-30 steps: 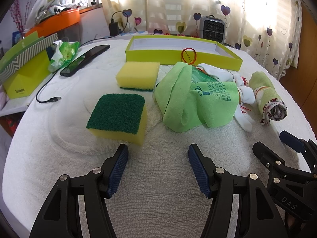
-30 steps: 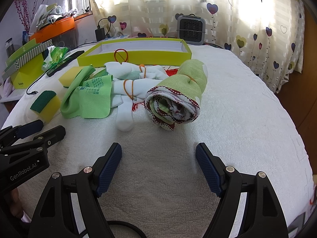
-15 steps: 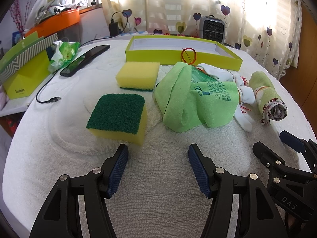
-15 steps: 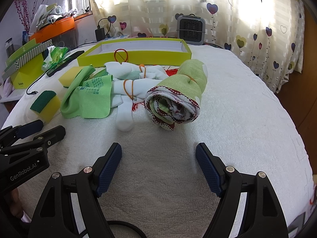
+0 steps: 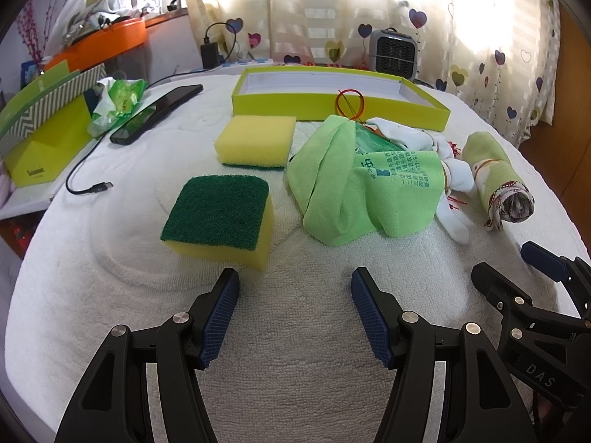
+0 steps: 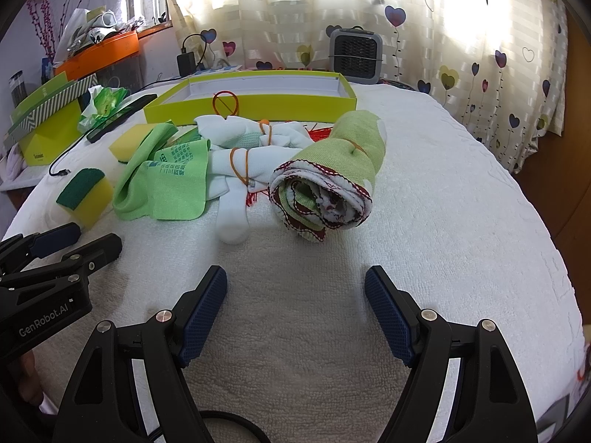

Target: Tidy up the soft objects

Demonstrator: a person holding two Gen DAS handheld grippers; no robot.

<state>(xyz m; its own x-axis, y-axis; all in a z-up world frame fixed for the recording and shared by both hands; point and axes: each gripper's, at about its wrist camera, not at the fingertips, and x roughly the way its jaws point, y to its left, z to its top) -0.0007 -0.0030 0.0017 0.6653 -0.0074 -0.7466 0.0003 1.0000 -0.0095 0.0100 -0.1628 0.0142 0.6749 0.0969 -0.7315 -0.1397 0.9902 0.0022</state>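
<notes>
Both claws hover wide open and empty above a white towel-covered tabletop (image 5: 295, 387): the left claw (image 5: 294, 313) faces a green-topped yellow sponge (image 5: 221, 217), while the right claw (image 6: 295, 313) faces a rolled green towel (image 6: 332, 181) bound with a rubber band. "GenRobot.AI" is printed on the left claw's body in the right wrist view; "DAS" shows on the right claw's body in the left wrist view. Beyond lie a second yellow sponge (image 5: 256, 141), a green cloth (image 5: 369, 188) printed with Chinese characters, and white socks (image 6: 240, 170) tied with orange bands. Behind them sits an open yellow-green box (image 5: 406, 109), an orange band (image 5: 350, 103) leaning against its wall. A phone (image 5: 157, 113) lies left.
</notes>
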